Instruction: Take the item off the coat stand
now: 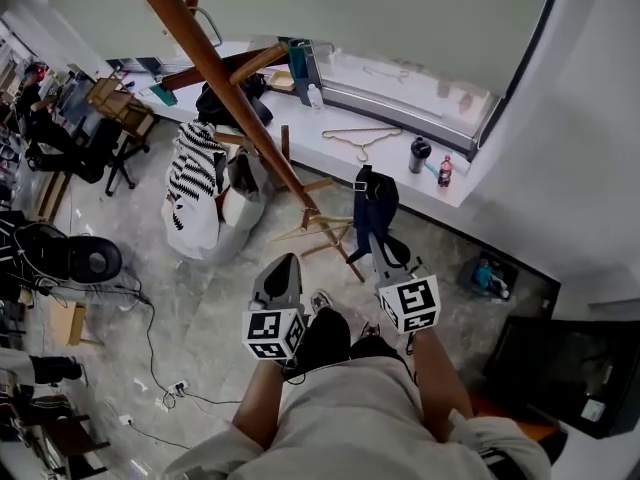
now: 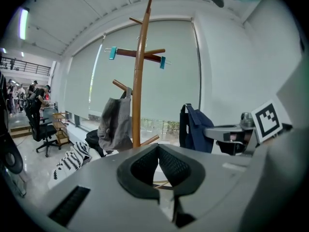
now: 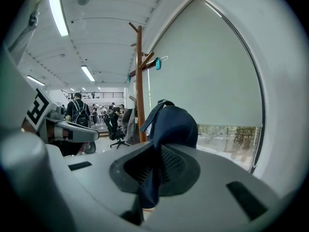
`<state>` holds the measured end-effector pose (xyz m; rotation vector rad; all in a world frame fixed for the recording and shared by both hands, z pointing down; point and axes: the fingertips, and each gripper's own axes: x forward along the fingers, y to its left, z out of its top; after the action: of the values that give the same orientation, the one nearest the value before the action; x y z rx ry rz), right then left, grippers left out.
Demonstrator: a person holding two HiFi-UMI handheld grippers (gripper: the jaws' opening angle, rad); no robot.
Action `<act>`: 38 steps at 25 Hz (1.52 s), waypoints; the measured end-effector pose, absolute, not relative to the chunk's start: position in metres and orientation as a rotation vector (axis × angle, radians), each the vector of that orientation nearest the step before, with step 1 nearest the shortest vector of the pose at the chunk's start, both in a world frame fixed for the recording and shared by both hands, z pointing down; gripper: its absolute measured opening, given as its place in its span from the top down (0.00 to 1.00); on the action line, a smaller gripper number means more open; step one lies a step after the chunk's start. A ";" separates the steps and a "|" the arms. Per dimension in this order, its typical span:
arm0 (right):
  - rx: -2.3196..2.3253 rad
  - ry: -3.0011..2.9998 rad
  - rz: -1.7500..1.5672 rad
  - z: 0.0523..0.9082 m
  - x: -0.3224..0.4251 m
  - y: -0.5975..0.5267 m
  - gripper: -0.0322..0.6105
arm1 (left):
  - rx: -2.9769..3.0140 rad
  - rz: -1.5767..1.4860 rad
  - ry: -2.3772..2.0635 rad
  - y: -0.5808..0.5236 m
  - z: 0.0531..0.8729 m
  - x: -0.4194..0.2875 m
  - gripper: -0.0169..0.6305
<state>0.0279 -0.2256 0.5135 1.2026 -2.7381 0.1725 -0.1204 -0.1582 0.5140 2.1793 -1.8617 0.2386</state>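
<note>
Our right gripper (image 3: 155,166) is clamped on a fold of dark blue cloth that runs up into a navy bag (image 3: 175,124). The bag hangs from the jaws in open air. In the head view it sits just ahead of that gripper, near the foot of the wooden coat stand (image 2: 138,81) but apart from its pole. From here we judge that it is already clear of the pegs.

Our left gripper (image 2: 158,151) is level with the right one. Its two dark pads meet at the tip and nothing is between them.

To finish this step well, we would keep the pinch firm, since only a narrow strip of fabric sits between the pads. We would draw the bag towards the body, away from the pole and its slanting pegs, so that a loose strap cannot snag. The empty left gripper could steady the bottom of the bag if it swings.

We count:
- two grippers
- one coat stand
- one navy bag, held
- one grey bag (image 2: 116,124) on a lower peg of the stand
- two teal clips (image 2: 112,52), one at each end of the stand's dark crossbar

Beyond the stand, a white window ledge (image 1: 330,163) carries one bare wooden hanger (image 1: 360,138) and two small bottles (image 1: 420,153). One black-and-white striped garment (image 1: 195,183) is heaped low beside the stand.
</note>
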 end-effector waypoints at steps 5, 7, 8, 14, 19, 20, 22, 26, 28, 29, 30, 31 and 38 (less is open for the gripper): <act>1.241 -2.765 0.107 0.486 0.031 -0.209 0.93 | 2.174 0.251 -1.891 -0.145 0.501 -0.128 0.96; 1.244 -2.764 0.072 0.480 0.030 -0.203 0.93 | 2.175 0.247 -1.903 -0.142 0.496 -0.131 0.96; 1.247 -2.760 0.050 0.477 0.030 -0.200 0.93 | 2.177 0.245 -1.908 -0.142 0.494 -0.132 0.96; 1.280 -2.727 -0.098 0.450 0.030 -0.190 0.93 | 2.208 0.213 -1.925 -0.143 0.470 -0.146 0.96; 1.380 -2.712 -0.195 0.419 0.027 -0.186 0.93 | 2.289 0.194 -1.918 -0.145 0.443 -0.159 0.96; 1.397 -2.709 -0.197 0.414 0.024 -0.183 0.93 | 2.309 0.199 -1.916 -0.143 0.439 -0.162 0.96; 1.417 -2.694 -0.209 0.407 0.018 -0.175 0.93 | 2.347 0.198 -1.915 -0.137 0.432 -0.167 0.96; 1.428 -2.668 -0.259 0.390 0.004 -0.160 0.93 | 2.378 0.140 -1.880 -0.134 0.421 -0.173 0.96; 1.447 -2.659 -0.289 0.382 0.001 -0.154 0.93 | 2.398 0.115 -1.866 -0.133 0.416 -0.173 0.96; 1.459 -2.650 -0.302 0.379 0.001 -0.151 0.93 | 2.406 0.107 -1.862 -0.134 0.414 -0.174 0.96; 1.471 -2.641 -0.312 0.374 0.001 -0.150 0.93 | 2.413 0.102 -1.858 -0.135 0.411 -0.175 0.96; 1.484 -2.635 -0.320 0.370 0.000 -0.148 0.93 | 2.417 0.101 -1.853 -0.136 0.409 -0.177 0.96; 1.541 -2.597 -0.315 0.365 0.003 -0.135 0.93 | 2.452 0.061 -1.819 -0.129 0.400 -0.178 0.96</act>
<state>0.0031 -0.1353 0.3648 1.5414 -2.5971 -0.3150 -0.1775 -0.1288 0.4003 2.4515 -1.8188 0.0610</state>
